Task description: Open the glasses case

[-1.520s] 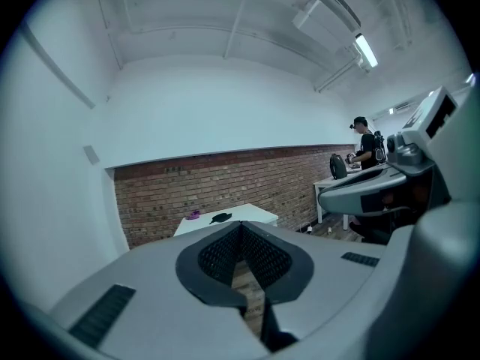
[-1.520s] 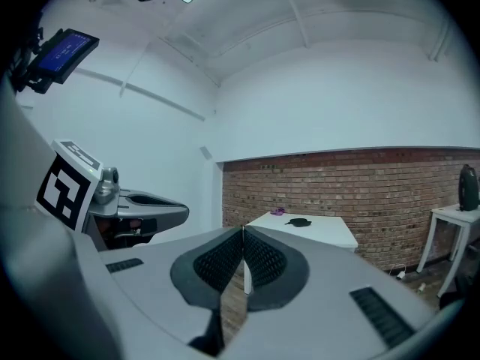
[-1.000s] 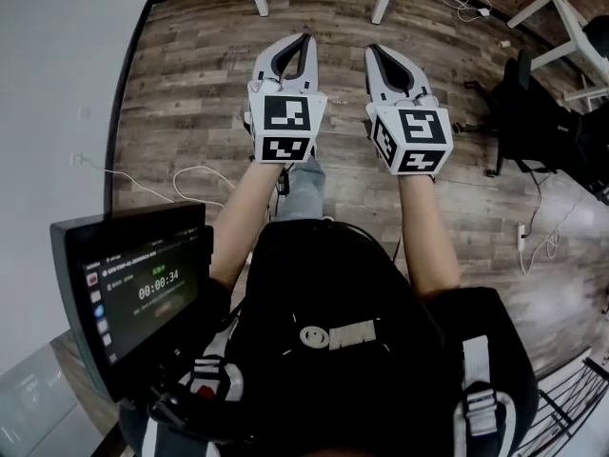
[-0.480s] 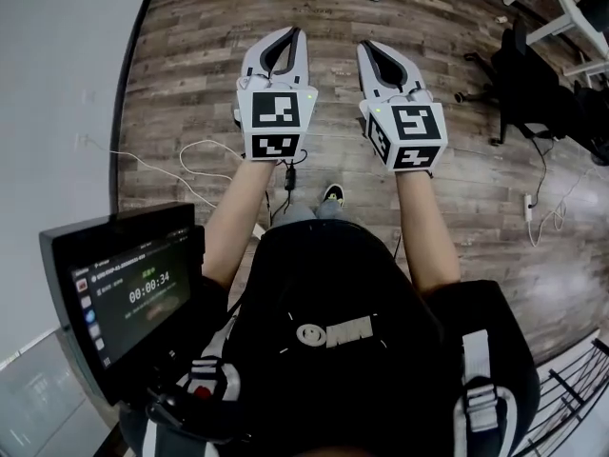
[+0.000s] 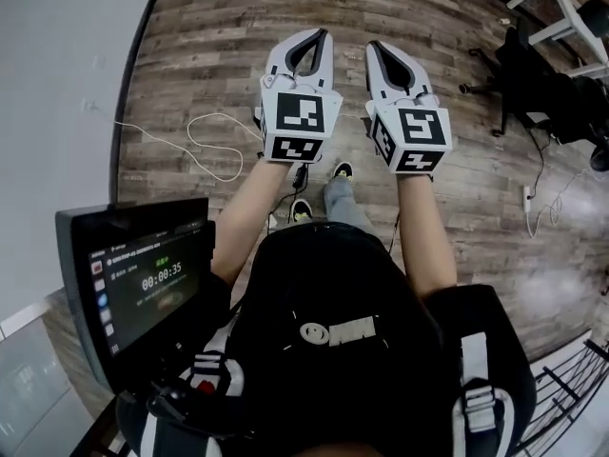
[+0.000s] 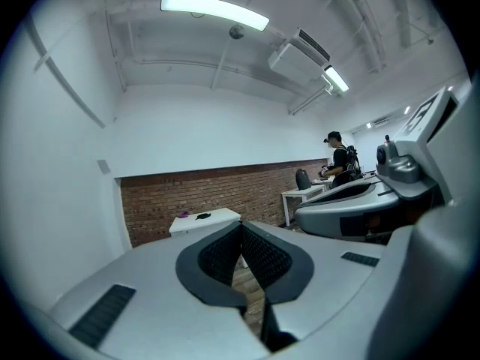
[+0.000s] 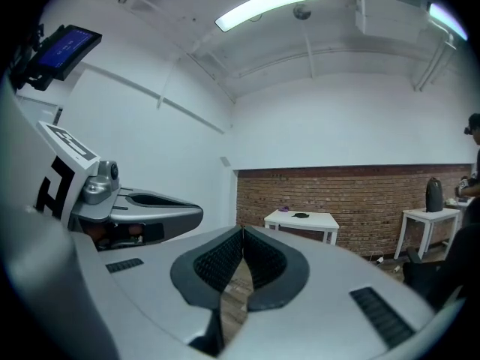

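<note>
left gripper (image 5: 321, 34): grey-white plastic two-jaw tool with a black-and-white marker cube, held out at 12 o'clock of the head view; jaws clenched, ribbed black pads (image 6: 225, 255) met at the tips, nothing between them.
right gripper (image 5: 374, 47): same grey-white build, just beside the left gripper at 1 o'clock; jaws clenched too, and empty.
glasses case: could not be confirmed. A small dark object (image 7: 301, 215) lay on a small white table (image 7: 319, 221) far off against the red brick wall (image 7: 360, 193), just above the jaw tips at 12 o'clock in the right gripper view; too small to tell what it was.
purple item (image 7: 284, 208): tiny, on the same table, at 9 o'clock of the dark object, apart from it.
floor (image 5: 190, 65): grey-brown wood planks under both grippers.
white cable (image 5: 205, 146): looped on the floor at 10 o'clock.
black monitor (image 5: 143, 288): screen lit, at 8 o'clock by the person's body.
black chest harness (image 5: 333, 331): filled 6 o'clock.
shoes (image 5: 341, 171): dark with yellow-green trim, just below the grippers.
black office chair (image 5: 533, 93): at 2 o'clock, well apart from the grippers.
distant person (image 6: 339, 160): stood by a desk at 3 o'clock in the left gripper view.
ceiling strip light (image 6: 214, 10): lit, at 12 o'clock.
</note>
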The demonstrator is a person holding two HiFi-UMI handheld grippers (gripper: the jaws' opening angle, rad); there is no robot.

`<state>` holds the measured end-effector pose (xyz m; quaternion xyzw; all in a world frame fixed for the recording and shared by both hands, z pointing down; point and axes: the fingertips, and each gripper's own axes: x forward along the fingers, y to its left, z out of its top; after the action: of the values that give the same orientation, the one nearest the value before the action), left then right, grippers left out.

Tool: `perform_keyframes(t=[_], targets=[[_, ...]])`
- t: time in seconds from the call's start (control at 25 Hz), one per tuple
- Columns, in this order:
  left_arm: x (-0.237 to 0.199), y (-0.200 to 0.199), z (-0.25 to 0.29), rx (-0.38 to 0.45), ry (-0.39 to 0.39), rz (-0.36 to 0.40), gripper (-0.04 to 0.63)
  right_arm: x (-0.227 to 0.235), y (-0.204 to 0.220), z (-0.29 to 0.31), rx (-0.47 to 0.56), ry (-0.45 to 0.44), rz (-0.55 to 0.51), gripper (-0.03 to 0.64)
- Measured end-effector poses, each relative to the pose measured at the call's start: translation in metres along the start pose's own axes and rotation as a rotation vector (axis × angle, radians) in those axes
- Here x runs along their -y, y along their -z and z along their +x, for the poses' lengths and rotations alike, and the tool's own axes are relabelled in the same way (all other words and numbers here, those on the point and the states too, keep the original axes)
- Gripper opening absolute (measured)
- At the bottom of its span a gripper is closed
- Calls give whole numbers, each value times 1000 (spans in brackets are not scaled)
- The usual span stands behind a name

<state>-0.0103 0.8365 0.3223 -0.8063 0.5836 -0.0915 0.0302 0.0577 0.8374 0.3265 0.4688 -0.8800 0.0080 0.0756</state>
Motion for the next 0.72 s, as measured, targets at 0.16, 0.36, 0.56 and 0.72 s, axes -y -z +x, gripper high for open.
perform_keyframes(t=[0.16, 0.36, 0.56, 0.72], targets=[[5, 1, -35, -3, 0, -10, 5, -30, -4, -27, -2, 7, -13, 8], [27, -6, -57, 10, -2, -7, 3, -35, -9, -54, 20, 0, -16, 8], [55, -15, -56, 12, 1, -8, 5, -14, -7, -76, 29, 9, 5, 8], [75, -20, -43, 4, 5, -1, 5, 4, -5, -83, 36, 6, 21, 8]])
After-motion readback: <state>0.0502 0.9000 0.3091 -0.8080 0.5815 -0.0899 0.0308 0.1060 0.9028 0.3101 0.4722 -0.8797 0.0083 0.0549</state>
